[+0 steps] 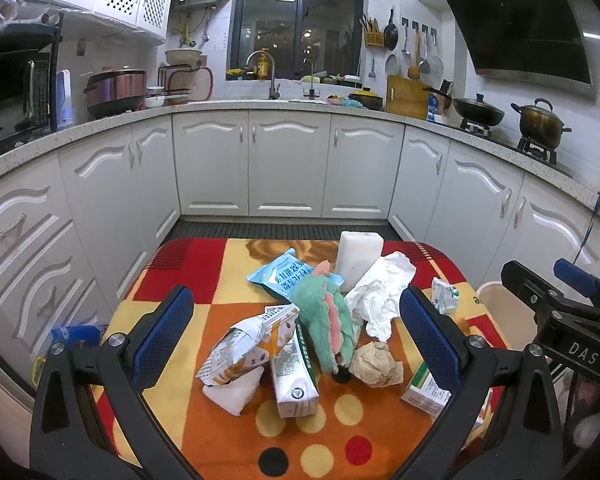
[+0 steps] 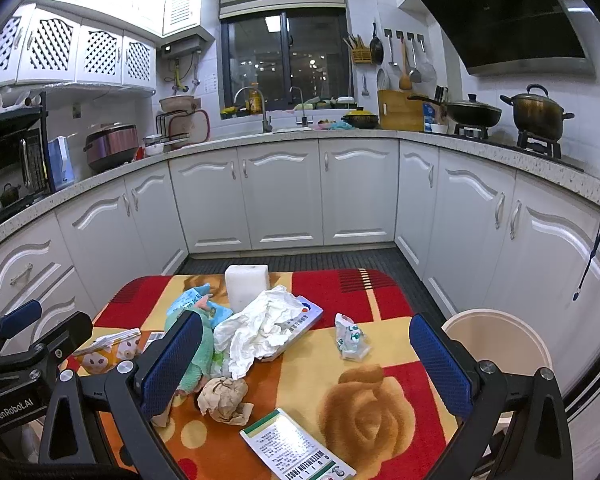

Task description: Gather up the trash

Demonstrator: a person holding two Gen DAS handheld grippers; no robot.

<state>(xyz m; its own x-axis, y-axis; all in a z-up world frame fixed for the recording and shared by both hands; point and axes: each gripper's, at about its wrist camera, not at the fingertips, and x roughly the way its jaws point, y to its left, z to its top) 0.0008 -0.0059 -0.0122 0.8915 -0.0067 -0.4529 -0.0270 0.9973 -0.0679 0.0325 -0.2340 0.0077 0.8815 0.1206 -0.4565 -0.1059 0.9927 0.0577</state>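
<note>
Left wrist view: left gripper (image 1: 296, 334) wide apart over litter; right gripper (image 2: 306, 360) likewise. Could grab toy (image 1: 327, 322) instead of tissue (image 1: 380, 296), missing bin (image 2: 496, 340).

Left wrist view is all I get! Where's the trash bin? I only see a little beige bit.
Observer: The right wrist view shows a round beige bin beside the table's right edge, with its top open.
Operator: Is anything hiding under the big white tissue?
Observer: Yes, a flat white box lies under it.
Operator: What does the green box say?
Observer: Its label reads "Watermelon Frost".
</note>
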